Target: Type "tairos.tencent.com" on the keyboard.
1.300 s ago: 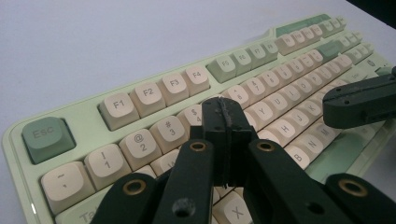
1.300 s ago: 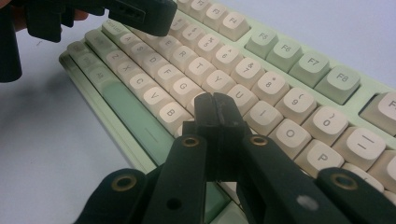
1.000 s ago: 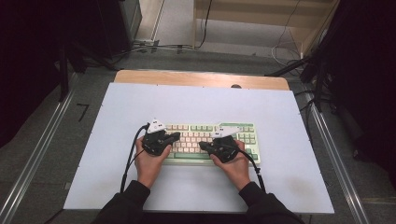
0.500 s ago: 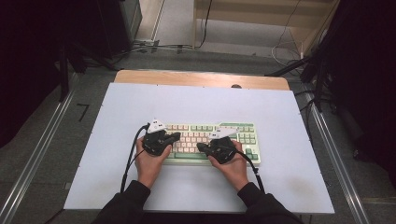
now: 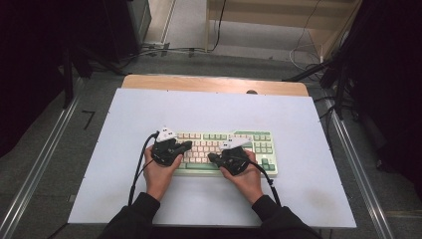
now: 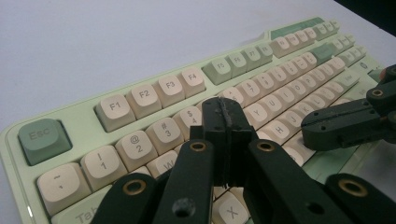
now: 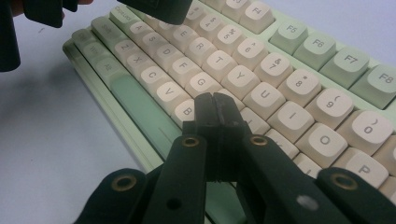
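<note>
White bench carries a pale green keyboard at centre frame. Nearest, the left claw and right claw, both pressed together and empty, hover over its keys, tips pointing toward each other.

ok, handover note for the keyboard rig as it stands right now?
Left tool: jaws shut, empty, tip over the upper-left letter keys.
Right tool: jaws shut, empty, tip over the bottom letter row, right of B.
Keyboard: flat on the white table, near the person's edge, both hands above it.
Done: tools in place over the keys.
Left: cannot tell which keys were pressed; probably carry on tapping with shut tips.
</note>
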{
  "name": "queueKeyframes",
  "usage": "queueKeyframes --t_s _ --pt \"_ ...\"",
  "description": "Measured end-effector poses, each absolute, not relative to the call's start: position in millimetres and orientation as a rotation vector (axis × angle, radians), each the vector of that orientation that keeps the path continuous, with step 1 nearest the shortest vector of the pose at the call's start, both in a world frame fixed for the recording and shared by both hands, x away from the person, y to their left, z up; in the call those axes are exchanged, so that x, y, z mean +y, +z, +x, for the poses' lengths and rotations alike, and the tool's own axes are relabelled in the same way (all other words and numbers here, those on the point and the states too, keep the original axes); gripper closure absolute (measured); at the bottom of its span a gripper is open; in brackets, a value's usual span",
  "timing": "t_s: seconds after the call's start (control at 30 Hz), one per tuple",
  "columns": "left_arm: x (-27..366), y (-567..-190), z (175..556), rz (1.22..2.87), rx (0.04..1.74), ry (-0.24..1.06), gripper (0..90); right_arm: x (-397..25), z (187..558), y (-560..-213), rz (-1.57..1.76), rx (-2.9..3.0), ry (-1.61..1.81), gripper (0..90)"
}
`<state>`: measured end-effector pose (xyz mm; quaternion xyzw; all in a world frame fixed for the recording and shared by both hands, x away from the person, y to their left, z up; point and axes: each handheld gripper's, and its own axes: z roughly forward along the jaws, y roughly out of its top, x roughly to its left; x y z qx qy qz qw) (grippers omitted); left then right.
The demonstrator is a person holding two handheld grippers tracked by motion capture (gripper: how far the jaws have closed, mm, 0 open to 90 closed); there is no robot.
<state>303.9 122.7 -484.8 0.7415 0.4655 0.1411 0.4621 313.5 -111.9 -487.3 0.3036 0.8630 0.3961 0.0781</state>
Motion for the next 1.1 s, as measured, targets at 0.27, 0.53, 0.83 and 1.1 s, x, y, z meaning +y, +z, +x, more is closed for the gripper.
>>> queueKeyframes --t_s 0.27,0.53,0.83,1.1 --pt "122.4 -484.8 304.0 1.825 1.146 0.346 90.0 -111.7 313.3 -487.2 0.907 2.585 1.185 87.9" --pt "122.1 -484.8 303.8 1.825 1.145 0.344 90.0 -111.5 313.1 -487.2 0.902 2.586 1.184 87.8" --pt "122.2 -484.7 303.9 1.825 1.145 0.344 90.0 -111.0 312.8 -487.3 0.899 2.587 1.185 87.8" --pt "121.9 -484.7 303.8 1.824 1.143 0.342 90.0 -109.4 311.8 -488.9 0.887 2.592 1.159 87.8"
